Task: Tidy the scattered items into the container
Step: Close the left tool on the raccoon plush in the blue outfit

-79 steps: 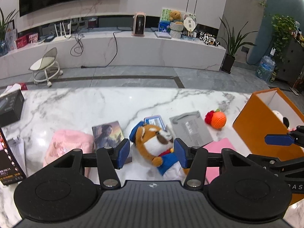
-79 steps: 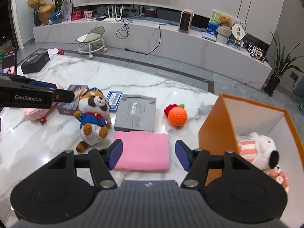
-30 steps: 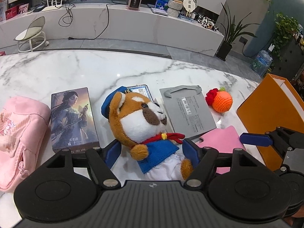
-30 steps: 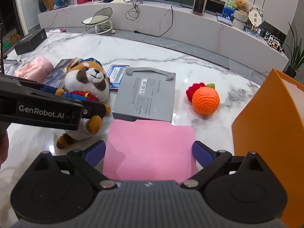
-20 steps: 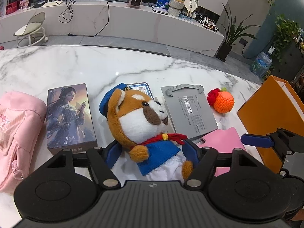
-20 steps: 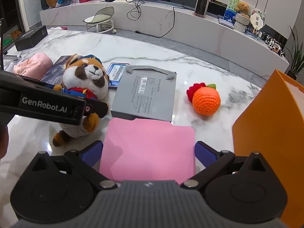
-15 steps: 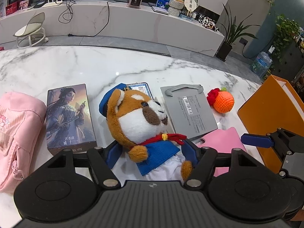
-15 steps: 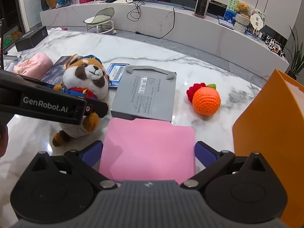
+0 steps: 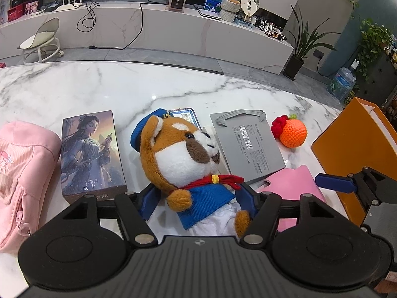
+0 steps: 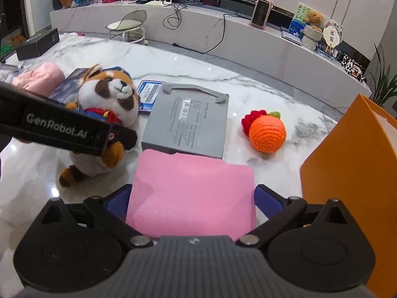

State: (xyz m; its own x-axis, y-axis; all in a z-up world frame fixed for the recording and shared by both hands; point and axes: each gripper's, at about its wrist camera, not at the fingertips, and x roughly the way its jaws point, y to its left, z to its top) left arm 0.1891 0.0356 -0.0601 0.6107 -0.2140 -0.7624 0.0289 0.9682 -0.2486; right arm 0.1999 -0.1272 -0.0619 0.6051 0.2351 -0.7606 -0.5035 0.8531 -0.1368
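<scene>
Orange container (image 10: 347, 173) at bench (image 9: 104, 84) right edge.

Pink pad (image 10: 191, 188) near centre, between wide-open right claw (image 10: 193, 198) pads; square up before squeezing.

Plush raccoon (image 9: 183, 159) left of pad; left claw (image 9: 196, 198) closing round torso, pads not yet pressing. Pinch mid-body, lift clear.

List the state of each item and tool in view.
Plush: lying on table, between left tool's fingers.
Left tool: closing around plush.
Pink pad: flat, between right tool's fingers.
Right tool: wide open.
Notebook: flat, pad overlapping its edge.
Crochet orange: loose on table.
Box: upright.
</scene>
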